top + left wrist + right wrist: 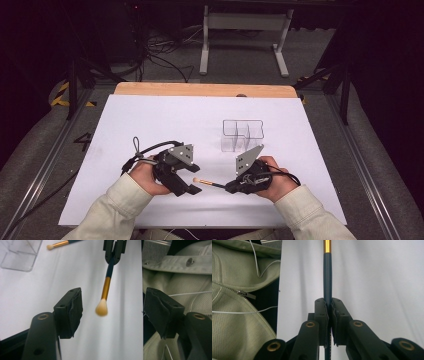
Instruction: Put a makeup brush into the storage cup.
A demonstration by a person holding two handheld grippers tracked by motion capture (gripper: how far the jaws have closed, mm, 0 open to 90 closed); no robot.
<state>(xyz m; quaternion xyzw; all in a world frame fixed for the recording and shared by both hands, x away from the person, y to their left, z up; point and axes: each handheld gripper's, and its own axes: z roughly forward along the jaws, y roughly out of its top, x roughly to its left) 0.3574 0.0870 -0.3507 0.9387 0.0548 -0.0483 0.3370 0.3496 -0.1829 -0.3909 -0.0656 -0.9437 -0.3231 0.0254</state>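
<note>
A makeup brush (207, 183) with a dark handle, gold ferrule and cream bristles is held level above the white table sheet. My right gripper (227, 187) is shut on its handle, and the right gripper view shows the pads (323, 312) pressed on the dark shaft (327, 270). My left gripper (189, 179) stands open just left of the bristle end. In the left gripper view the brush (106, 287) points toward me, its bristles between my two pads (73, 307) and touching neither. The right gripper (115, 250) shows at the top of that view.
A clear acrylic organizer (242, 134) with several compartments stands behind the grippers, right of centre. A second brush (60, 243) lies beside the organizer (20, 255). The white sheet (165, 120) covers the wooden table. Pale green jacket sleeves (120, 200) come in from the front edge.
</note>
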